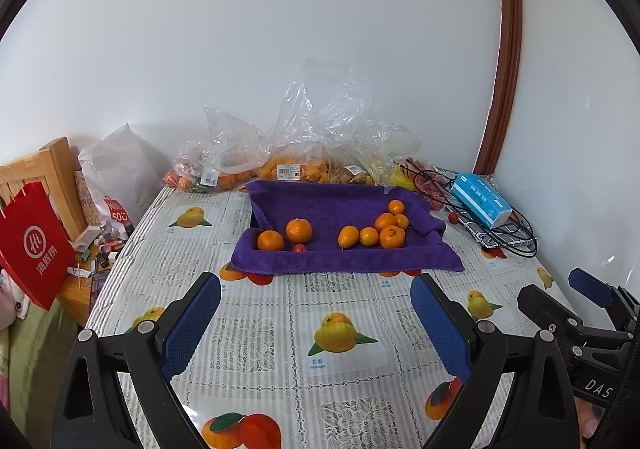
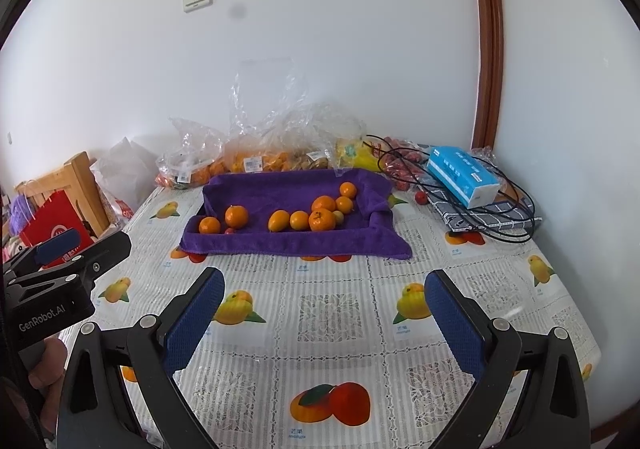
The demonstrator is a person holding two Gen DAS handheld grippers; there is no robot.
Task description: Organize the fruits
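Note:
A tray lined with a purple towel [image 1: 320,205] [image 2: 280,189] sits mid-table and holds several oranges [image 1: 298,229] [image 2: 236,216], an oval yellow-orange fruit [image 1: 348,236] [image 2: 278,220] and a small red fruit [image 1: 299,247] [image 2: 229,231]. My left gripper [image 1: 316,301] is open and empty above the tablecloth, well short of the tray. My right gripper [image 2: 324,297] is also open and empty, at a similar distance. Each gripper shows at the edge of the other's view.
Clear plastic bags of oranges [image 1: 224,169] [image 2: 256,157] and other fruit lie against the wall behind the tray. A blue tissue box [image 1: 480,199] [image 2: 462,175], black cables [image 2: 500,217] and a checked cloth lie at the right. A red paper bag [image 1: 34,245] hangs left of the table.

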